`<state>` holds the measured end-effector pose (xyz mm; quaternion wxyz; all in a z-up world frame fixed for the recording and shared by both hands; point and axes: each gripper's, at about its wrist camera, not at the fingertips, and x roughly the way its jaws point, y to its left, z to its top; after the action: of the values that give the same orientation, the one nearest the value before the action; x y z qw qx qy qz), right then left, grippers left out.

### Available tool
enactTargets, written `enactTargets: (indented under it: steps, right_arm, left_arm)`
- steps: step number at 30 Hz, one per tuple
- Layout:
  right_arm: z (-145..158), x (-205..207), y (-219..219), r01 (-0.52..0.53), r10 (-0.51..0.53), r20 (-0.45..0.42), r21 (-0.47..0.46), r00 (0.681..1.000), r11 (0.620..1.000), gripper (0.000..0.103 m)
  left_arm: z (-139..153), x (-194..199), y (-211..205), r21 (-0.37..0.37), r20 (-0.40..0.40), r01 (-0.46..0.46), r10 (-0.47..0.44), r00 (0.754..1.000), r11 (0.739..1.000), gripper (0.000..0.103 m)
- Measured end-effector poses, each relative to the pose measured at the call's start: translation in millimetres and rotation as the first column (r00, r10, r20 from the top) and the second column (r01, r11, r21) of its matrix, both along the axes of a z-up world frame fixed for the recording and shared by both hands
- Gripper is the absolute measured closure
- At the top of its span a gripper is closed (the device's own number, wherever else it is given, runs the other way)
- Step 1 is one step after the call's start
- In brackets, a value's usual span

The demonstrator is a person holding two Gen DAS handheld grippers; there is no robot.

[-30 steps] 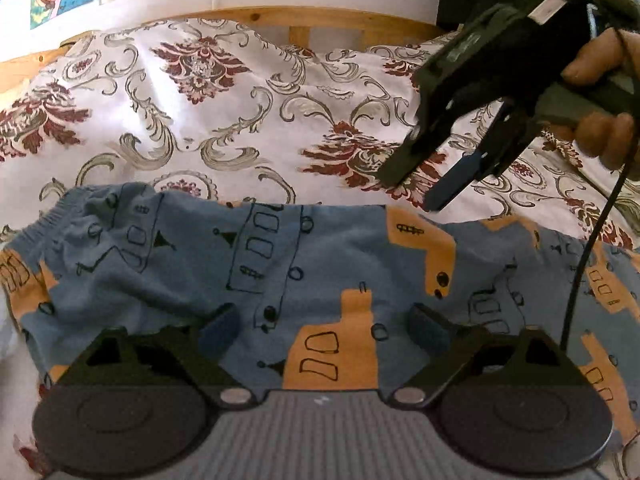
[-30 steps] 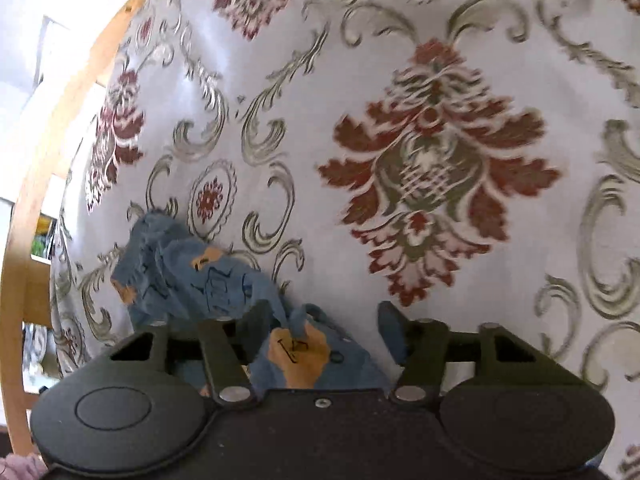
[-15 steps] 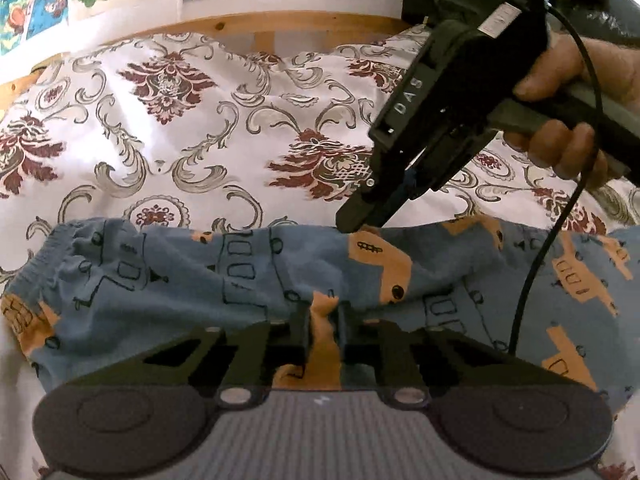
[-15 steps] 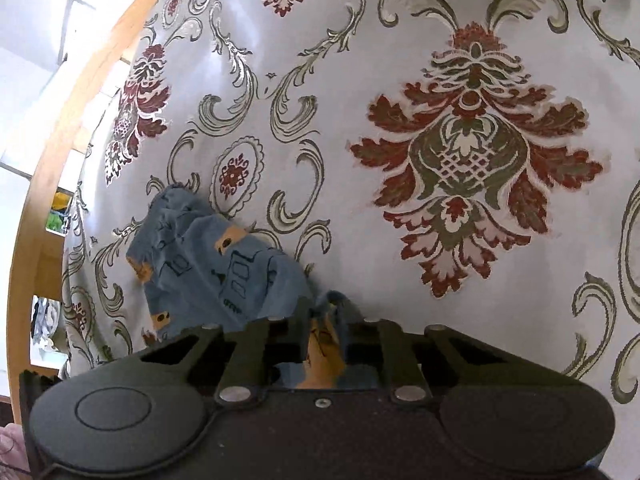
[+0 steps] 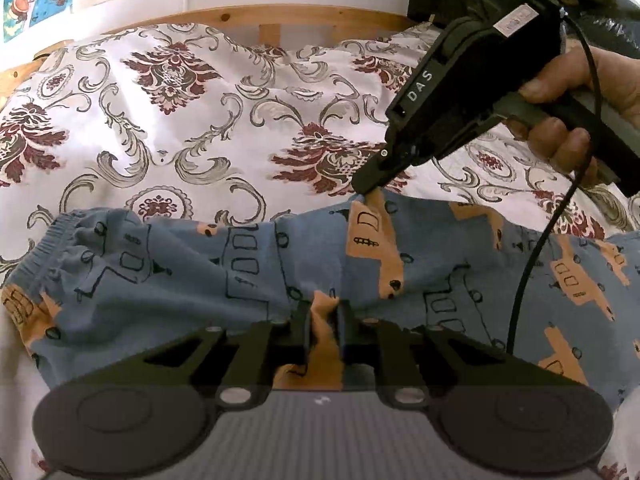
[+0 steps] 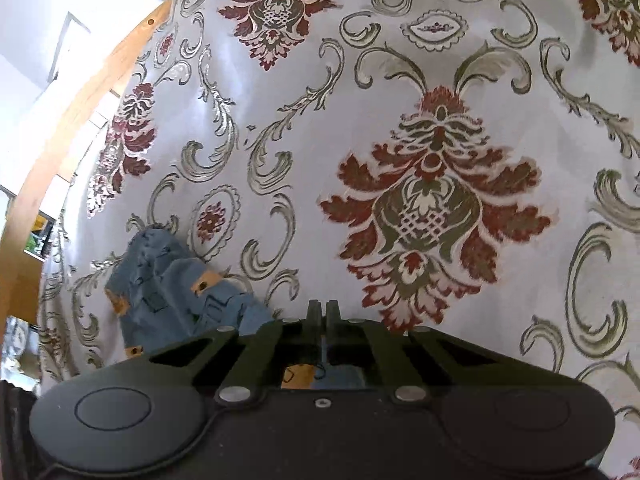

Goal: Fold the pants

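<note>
Blue pants (image 5: 192, 276) with orange vehicle prints lie stretched across the bed, waistband at the left. My left gripper (image 5: 323, 312) is shut on a pinch of the near edge of the fabric. Across the pants, my right gripper (image 5: 370, 192) is shut on the far edge, lifting a small peak of cloth; a hand holds its handle. In the right wrist view the right gripper (image 6: 320, 312) is shut, a bit of orange and blue cloth shows between its fingers, and the waistband end of the pants (image 6: 168, 280) bunches at the left.
A white bedspread (image 5: 200, 120) with dark red and grey floral scrolls covers the bed. A wooden bed frame (image 5: 260, 16) runs along the far side under a wall with colourful pictures. A black cable (image 5: 532, 264) hangs from the right gripper over the pants.
Both grippers went from open to shut on the pants. The right gripper came down to the far edge and now lifts it slightly; the left one pinched the near edge.
</note>
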<state>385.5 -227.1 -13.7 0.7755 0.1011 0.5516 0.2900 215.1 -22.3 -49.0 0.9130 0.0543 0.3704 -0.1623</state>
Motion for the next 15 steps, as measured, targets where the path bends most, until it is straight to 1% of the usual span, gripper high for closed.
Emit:
enactTargets:
  steps: [4,7,9,10,11,12,13,15]
  right_arm:
    - [-8,5,-2,0.031,-0.030,0.008,-0.021,1.000,0.999,0.103]
    - [-6,5,-3,0.037,-0.035,0.039,-0.039,0.999,0.999,0.103]
    - [-1,6,-5,0.053,-0.048,0.086,-0.061,0.995,0.997,0.103]
    - [1,9,-9,0.064,-0.058,0.098,-0.058,0.993,0.996,0.103]
    - [4,10,-10,0.061,-0.055,0.107,-0.060,0.993,0.996,0.103]
    - [7,9,-11,0.047,-0.041,0.112,-0.054,0.993,0.997,0.102]
    - [12,5,-12,0.026,-0.022,0.114,-0.035,0.993,0.999,0.098]
    - [20,-5,-12,-0.014,0.012,0.109,0.017,0.994,1.000,0.086]
  left_arm:
    - [0,2,1,0.000,-0.014,-0.006,0.006,1.000,1.000,0.079]
    - [1,4,6,-0.017,-0.039,-0.019,0.019,0.999,1.000,0.074]
    - [3,5,10,-0.035,-0.054,-0.027,0.026,0.998,0.999,0.066]
    - [6,6,14,-0.039,-0.054,-0.036,0.034,0.998,0.999,0.058]
    - [9,7,19,-0.047,-0.045,-0.044,0.042,0.998,0.998,0.055]
    - [13,8,25,-0.059,-0.031,-0.053,0.051,0.998,0.997,0.055]
    - [18,10,32,-0.067,-0.015,-0.065,0.064,0.998,0.996,0.055]
    - [27,16,48,-0.069,0.012,-0.106,0.108,0.994,0.992,0.053]
